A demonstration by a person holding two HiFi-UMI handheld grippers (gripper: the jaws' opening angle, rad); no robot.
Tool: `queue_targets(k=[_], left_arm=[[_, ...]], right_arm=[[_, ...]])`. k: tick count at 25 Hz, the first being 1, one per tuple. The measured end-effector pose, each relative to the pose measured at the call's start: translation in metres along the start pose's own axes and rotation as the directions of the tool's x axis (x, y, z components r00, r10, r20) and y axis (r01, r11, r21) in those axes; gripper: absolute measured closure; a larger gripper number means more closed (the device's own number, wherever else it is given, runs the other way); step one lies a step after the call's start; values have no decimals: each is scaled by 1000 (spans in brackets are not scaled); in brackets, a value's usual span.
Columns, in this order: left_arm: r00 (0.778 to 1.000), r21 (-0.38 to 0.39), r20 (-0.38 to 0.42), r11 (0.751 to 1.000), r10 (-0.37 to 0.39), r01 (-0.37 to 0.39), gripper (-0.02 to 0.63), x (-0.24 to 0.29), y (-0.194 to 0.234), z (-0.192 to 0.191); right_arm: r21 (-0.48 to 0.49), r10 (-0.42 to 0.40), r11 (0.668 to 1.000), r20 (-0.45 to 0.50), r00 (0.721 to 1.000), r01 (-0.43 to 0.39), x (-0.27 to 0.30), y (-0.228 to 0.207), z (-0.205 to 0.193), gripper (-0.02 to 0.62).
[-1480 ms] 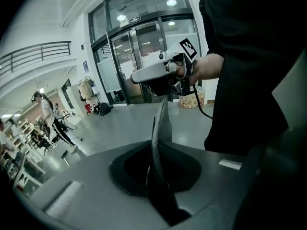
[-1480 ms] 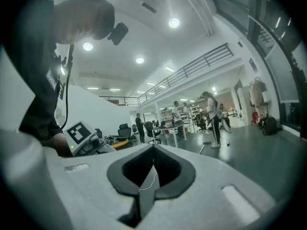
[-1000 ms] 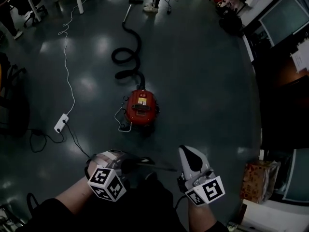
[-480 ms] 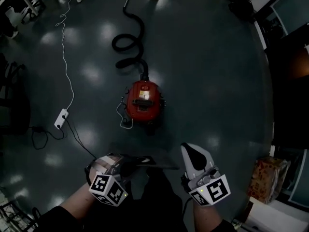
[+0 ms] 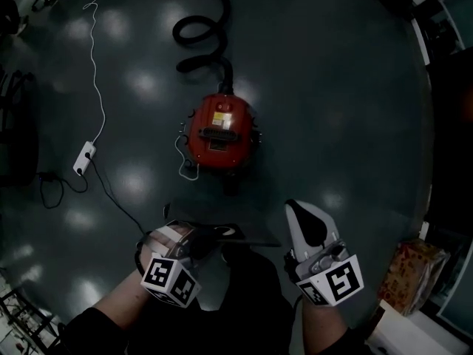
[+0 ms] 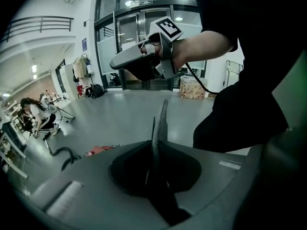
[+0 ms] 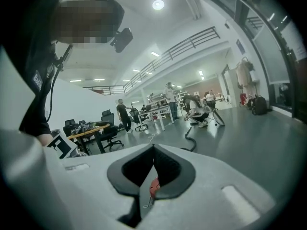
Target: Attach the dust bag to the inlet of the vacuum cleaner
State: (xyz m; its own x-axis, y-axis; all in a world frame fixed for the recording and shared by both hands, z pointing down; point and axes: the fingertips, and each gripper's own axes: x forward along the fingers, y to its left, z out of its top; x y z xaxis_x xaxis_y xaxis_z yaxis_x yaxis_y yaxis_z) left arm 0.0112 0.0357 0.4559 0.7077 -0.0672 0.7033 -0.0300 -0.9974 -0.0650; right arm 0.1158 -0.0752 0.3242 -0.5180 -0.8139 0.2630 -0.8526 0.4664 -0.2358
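- Well, the left gripper (image 6: 154, 174) has its jaws nipped on the dust bag (image 6: 160, 121). The bag is a thin, flat, dark sheet that stands edge-on out of the pads and reaches across toward three o'clock in front of the person's body.
- Next to it, the right gripper (image 7: 152, 167) has its jaws pressed together with nothing in them. It is held just beside the bag's far end, and I cannot tell whether it touches.
- Both grippers have come down toward the floor (image 5: 332, 109) over the last second, and the person's head with them. The red canister vacuum cleaner (image 5: 220, 133), at twelve o'clock, now looks bigger and sits nearer the grippers than before.
- Its black hose (image 5: 201, 34) curls away at twelve from the canister, and a white power strip (image 5: 83, 159) lies out at nine.
- I'd call this the approach, with nothing attached yet. The canister's top looks shut and no inlet shows, so it probably has to be opened before the bag can go on.
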Motion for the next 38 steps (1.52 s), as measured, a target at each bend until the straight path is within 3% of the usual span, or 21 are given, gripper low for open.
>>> queue_targets(k=[16,23,28,38], left_arm=[[998,15,-7,998,-67,67,580,127,-7,-86],[998,41,7,997,-63,62,580,167,-1,-112],[997,93,13,993,-79,77,580,185,-2,-125],[999,54,-12,998,-29,30,580,211,8,-147]], right_arm=[[-16,70,997,-28,997,-70,72,-64,-127,592],[-40,107,993,9,994,-107,109,-84,-172,592],[-52,133,990,68,989,-130,128,-94,-187,592],[-91,171,983,146,974,-159,137,-117,-216,593]])
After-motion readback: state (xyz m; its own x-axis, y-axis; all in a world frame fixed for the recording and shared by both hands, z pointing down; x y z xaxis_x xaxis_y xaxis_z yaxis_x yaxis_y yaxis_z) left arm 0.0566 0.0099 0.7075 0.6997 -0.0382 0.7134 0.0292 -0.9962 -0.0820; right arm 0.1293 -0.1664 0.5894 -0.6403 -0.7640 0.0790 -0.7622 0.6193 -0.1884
